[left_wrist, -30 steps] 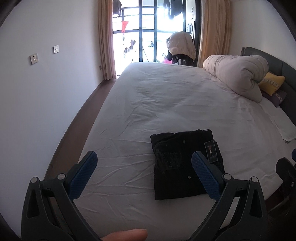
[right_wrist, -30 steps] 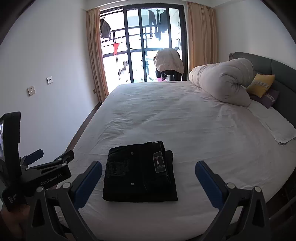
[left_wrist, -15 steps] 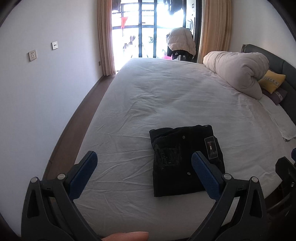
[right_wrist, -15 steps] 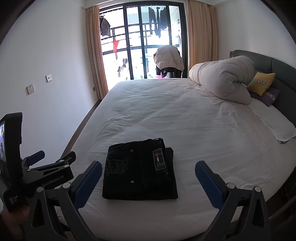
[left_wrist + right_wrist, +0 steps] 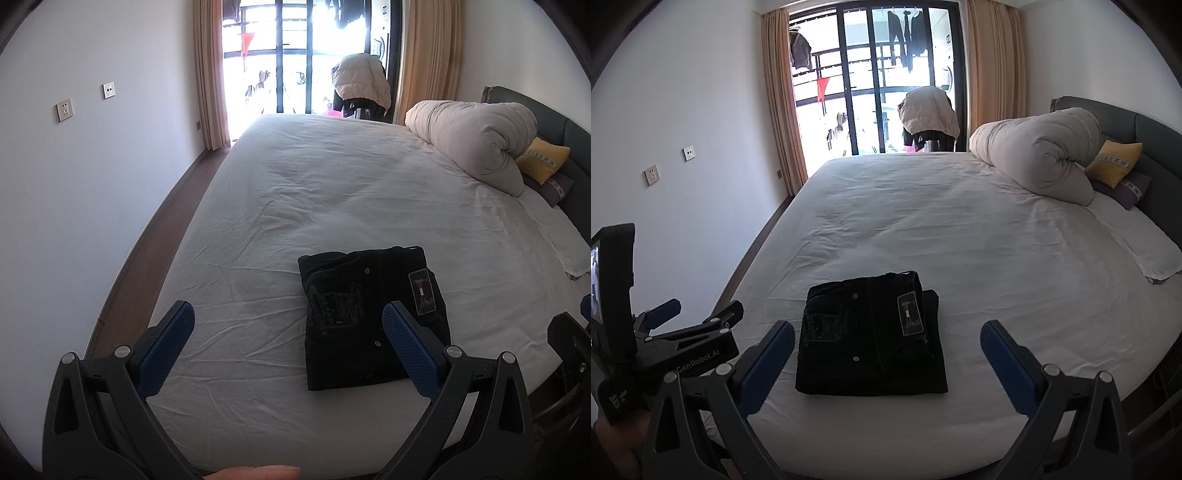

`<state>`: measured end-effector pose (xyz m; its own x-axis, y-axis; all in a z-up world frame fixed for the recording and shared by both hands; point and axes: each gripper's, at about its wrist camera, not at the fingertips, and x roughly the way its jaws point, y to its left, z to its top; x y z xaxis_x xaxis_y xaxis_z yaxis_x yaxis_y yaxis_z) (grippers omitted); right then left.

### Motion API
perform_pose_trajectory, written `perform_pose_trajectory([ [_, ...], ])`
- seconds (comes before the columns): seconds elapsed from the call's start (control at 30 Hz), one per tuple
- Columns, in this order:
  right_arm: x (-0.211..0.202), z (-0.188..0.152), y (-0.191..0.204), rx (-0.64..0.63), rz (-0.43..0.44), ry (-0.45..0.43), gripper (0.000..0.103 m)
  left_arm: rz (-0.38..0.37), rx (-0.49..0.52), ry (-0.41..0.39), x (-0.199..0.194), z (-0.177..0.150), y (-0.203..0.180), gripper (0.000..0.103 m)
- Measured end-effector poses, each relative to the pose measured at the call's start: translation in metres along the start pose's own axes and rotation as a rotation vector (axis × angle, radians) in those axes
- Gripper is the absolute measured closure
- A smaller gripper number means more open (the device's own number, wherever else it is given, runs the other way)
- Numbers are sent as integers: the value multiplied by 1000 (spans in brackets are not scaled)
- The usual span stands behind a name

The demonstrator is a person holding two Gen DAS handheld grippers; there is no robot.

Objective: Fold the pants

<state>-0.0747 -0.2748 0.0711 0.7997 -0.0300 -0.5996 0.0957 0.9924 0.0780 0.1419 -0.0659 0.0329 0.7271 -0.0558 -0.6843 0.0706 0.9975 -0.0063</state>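
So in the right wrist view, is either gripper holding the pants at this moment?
No. The folded black pants lie alone on the white bed sheet, with the open right gripper and open left gripper both clear of them.

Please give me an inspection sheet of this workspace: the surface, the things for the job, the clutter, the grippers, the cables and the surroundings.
Surface: bed with a wrinkled white sheet.
Job's things: black pants, folded into a compact rectangle, lying flat near the front edge, patch label up.
Clutter: rolled duvet, yellow pillow, purple pillow and a white pillow, all at the headboard side, apart from the pants.
Grippers: left gripper open, holding nothing; right gripper open, holding nothing.
Cables: nothing seen.
Surroundings: balcony door with curtains, laundry outside, wall sockets.
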Motion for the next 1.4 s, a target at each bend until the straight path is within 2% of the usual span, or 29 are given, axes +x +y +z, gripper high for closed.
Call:
perform_pose_trajectory([
  [1.4,-6,-5,-3,4,7,14,0,-8,27,29,18,-5,-1,0],
])
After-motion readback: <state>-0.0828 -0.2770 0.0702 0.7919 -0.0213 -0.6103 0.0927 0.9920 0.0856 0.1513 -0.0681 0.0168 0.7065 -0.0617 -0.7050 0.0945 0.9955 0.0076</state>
